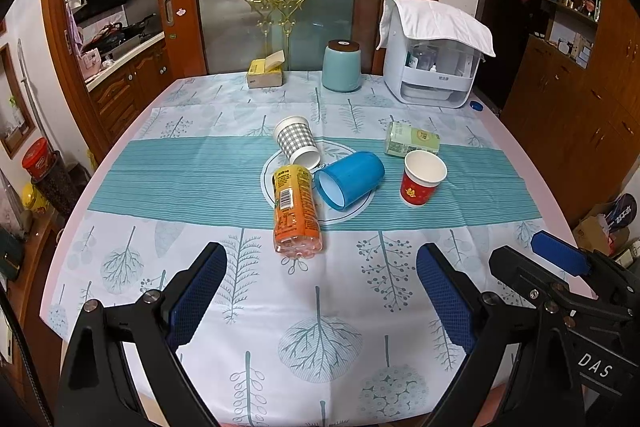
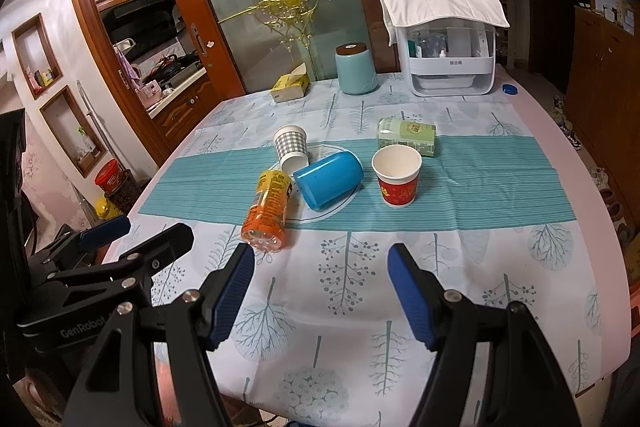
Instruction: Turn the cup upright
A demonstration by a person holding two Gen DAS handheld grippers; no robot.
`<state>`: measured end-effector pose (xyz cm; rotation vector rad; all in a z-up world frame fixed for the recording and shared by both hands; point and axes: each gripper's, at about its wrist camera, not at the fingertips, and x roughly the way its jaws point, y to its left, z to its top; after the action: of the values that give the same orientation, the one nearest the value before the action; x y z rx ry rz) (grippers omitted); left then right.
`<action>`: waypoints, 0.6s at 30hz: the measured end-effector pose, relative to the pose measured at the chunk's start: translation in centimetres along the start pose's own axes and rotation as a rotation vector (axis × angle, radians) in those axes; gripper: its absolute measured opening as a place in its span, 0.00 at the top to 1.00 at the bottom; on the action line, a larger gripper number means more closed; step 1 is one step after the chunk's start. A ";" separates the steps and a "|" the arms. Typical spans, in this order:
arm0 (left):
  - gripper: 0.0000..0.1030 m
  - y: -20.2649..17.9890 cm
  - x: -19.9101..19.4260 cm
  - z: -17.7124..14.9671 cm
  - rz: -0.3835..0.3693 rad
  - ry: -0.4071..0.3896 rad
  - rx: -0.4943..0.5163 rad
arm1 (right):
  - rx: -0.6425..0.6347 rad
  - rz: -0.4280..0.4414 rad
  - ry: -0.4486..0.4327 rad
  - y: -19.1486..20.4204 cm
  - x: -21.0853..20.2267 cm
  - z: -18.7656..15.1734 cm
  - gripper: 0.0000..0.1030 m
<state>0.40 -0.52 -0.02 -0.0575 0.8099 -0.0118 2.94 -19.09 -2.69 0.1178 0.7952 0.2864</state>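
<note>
A blue plastic cup [image 1: 350, 179] [image 2: 328, 180] lies on its side on the teal stripe at the table's middle, mouth toward me. A grey checked paper cup [image 1: 297, 141] [image 2: 291, 147] lies on its side behind it. A red paper cup [image 1: 422, 179] [image 2: 397, 175] stands upright to the right. My left gripper [image 1: 320, 267] is open and empty above the near table, short of the cups. My right gripper [image 2: 320, 263] is open and empty too, and it also shows in the left wrist view [image 1: 524, 251].
An orange bottle [image 1: 294, 213] [image 2: 270, 211] lies left of the blue cup. A green carton [image 1: 412, 139] [image 2: 406, 135] lies behind the red cup. A teal canister [image 1: 341, 67], tissue box [image 1: 265, 71] and white appliance [image 1: 434, 67] stand at the table's far edge.
</note>
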 end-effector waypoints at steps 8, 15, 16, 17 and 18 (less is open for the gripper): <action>0.08 0.0 0.0 0.0 0.001 -0.001 0.000 | 0.000 0.000 -0.001 0.0 0.0 0.1 0.32; 0.08 0.1 -0.2 0.2 -0.003 0.000 -0.003 | -0.001 0.004 -0.007 0.1 0.0 0.6 0.32; 0.08 0.1 -0.2 0.1 -0.003 0.000 -0.003 | -0.002 0.004 -0.008 0.1 0.1 0.6 0.32; 0.08 0.1 -0.2 0.1 -0.003 0.000 -0.003 | -0.001 0.004 -0.007 0.1 0.1 0.6 0.32; 0.08 0.1 -0.2 0.1 -0.004 0.000 -0.003 | -0.002 0.005 -0.007 0.1 0.1 0.6 0.32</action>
<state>0.36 -0.37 0.18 -0.0618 0.8103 -0.0141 3.40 -18.93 -2.28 0.1193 0.7875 0.2913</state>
